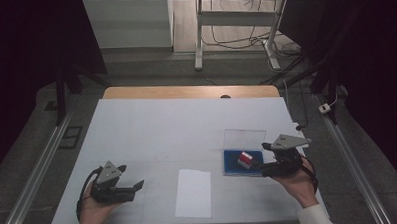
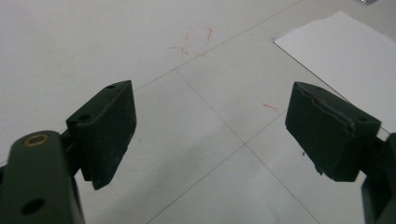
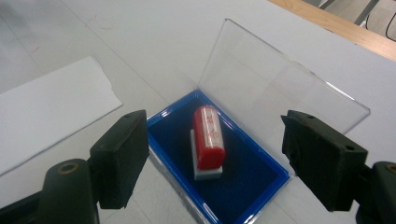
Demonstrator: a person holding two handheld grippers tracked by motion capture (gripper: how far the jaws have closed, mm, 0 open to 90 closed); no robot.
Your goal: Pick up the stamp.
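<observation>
Right gripper view: paper [image 3: 51, 112] beside the stamp's [image 3: 208, 140] blue tray [image 3: 261, 179].

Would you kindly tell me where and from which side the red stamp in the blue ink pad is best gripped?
Probably across the red stamp's long red sides, coming from above with the right hand-held gripper, whose open jaws already straddle it. It stands upright on its white base, and the open clear lid blocks the far side.

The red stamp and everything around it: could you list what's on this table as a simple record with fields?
stamp: red stamp lying on its side in the ink pad
ink pad: blue tray, clear lid standing open
paper: white sheet lying flat, left of the ink pad
right claw: open, either side of the stamp, not touching
left claw: open, nothing between its jaws
surface: white table
</observation>
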